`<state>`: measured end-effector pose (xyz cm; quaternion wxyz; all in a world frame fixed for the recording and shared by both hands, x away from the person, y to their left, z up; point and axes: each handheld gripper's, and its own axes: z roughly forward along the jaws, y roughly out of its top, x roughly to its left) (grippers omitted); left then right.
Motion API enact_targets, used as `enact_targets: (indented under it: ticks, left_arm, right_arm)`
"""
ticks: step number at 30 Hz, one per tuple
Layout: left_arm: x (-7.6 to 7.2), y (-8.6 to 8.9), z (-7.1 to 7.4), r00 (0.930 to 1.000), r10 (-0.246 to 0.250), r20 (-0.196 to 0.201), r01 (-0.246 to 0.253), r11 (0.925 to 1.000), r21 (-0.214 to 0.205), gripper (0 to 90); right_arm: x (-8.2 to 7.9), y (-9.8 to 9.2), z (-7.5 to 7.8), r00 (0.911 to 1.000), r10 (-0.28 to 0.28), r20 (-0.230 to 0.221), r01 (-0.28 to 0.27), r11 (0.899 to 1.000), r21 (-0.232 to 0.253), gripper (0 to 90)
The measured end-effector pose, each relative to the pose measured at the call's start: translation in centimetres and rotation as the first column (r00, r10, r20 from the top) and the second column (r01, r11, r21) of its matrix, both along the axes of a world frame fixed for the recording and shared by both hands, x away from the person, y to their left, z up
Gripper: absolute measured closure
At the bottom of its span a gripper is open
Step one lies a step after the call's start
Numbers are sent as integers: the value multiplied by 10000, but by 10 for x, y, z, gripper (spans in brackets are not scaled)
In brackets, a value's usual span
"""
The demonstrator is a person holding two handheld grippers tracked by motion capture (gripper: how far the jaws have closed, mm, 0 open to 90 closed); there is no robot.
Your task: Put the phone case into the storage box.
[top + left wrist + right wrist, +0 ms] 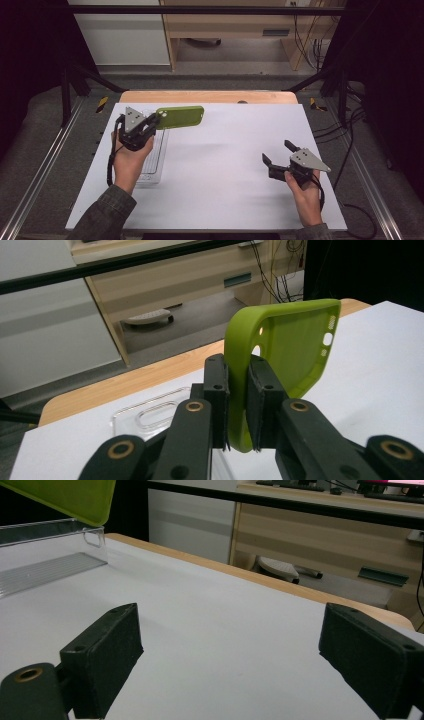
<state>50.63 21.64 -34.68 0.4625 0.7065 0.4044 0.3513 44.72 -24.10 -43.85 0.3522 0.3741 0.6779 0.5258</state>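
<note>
Pinching the green phone case by its thin edge, the left tool holds it up above the clear tray on the desk. It looks light and bendy, so grip the rim. The right tool is spread wide, holding nothing

Left tool clamped (right tool agape).
</note>
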Motion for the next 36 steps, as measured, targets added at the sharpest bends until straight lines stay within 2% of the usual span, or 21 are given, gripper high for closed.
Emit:
enact_targets:
  ticks: [2,4,7,11,15,21,23,24,27,32,34,36]
  left_arm:
    - [6,8,4,9999,45,-134,-47,9999,-115,800]
    - [9,14,8,9999,69,-143,-70,10000,-31,800]
    - [13,23,16,9999,57,-128,-53,9995,316,800]
    - [16,33,26,9999,100,-117,-92,9977,666,800]
    - [20,42,36,9999,120,-95,-109,9942,1072,800]
    - [28,51,46,9999,27,-158,2,9836,1801,800]
    - [30,54,49,9999,-76,-85,93,9776,2104,800]
    - [30,54,50,9998,-67,-190,107,9751,2216,800]
    - [32,57,52,9998,-127,-157,165,9621,2722,800]
    - [34,61,54,9992,-190,-338,298,9349,3538,800]
    - [34,61,55,9986,-238,-464,395,9267,3737,800]
    - [35,61,56,9983,-293,-506,472,9150,4008,800]
  right_arm:
    - [-2,-3,-2,9999,-23,110,22,9999,109,93]
    - [-5,-5,-4,9999,35,159,-38,9998,193,82]
    - [-8,-7,-4,9997,89,217,-93,9998,183,74]
    - [-13,-12,-2,9994,38,332,-53,9990,443,63]
    - [-18,-16,-4,9990,241,383,-257,9988,425,41]
    - [-20,-19,-8,9987,306,412,-324,9986,430,41]
    - [-21,-19,-9,9985,315,449,-336,9983,478,41]
    - [-21,-19,-9,9983,320,495,-347,9979,547,41]
    - [-21,-19,-10,9979,336,548,-369,9974,611,41]
    - [-23,-18,-11,9971,429,625,-466,9971,601,41]
    - [-23,-17,-11,9969,473,621,-510,9969,595,41]
    - [-23,-16,-12,9967,526,615,-564,9966,605,41]
